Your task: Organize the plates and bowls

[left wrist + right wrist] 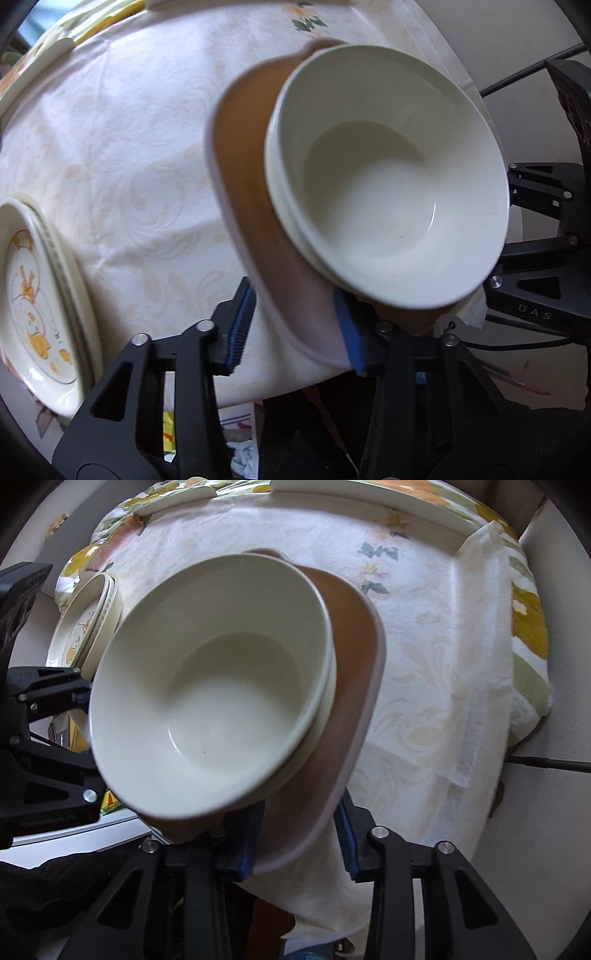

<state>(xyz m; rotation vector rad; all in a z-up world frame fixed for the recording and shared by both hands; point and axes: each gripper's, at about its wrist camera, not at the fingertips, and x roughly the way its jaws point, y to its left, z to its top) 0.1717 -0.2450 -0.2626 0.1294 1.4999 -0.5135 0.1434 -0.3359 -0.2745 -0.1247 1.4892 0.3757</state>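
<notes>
1. bowls: a white bowl (391, 177) is sitting inside a second white bowl (280, 192), and both are resting on a brown plate (243, 173) with a pale rim.
2. the brown plate is sitting near the edge of a table covered by a cream tablecloth (129, 147) with a leafy pattern.
3. the left gripper (295, 325) is pointing down at the plate's near rim. its blue pads (242, 325) are standing on each side of the rim. one pad is tucked under the plate and bowls, and the other is standing clear with cloth showing in between, so i cannot tell if it is squeezing.
4. the right gripper (299, 842) is doing the same on the other side of the plate. the rim is sitting between its blue pads (345, 842), close to one pad, with a gap to the other. i cannot tell if it is clamping.
5. a stack of flower plates (33, 295) with yellow and orange flowers is lying apart, at the table's edge, to the left of the brown plate.
</notes>
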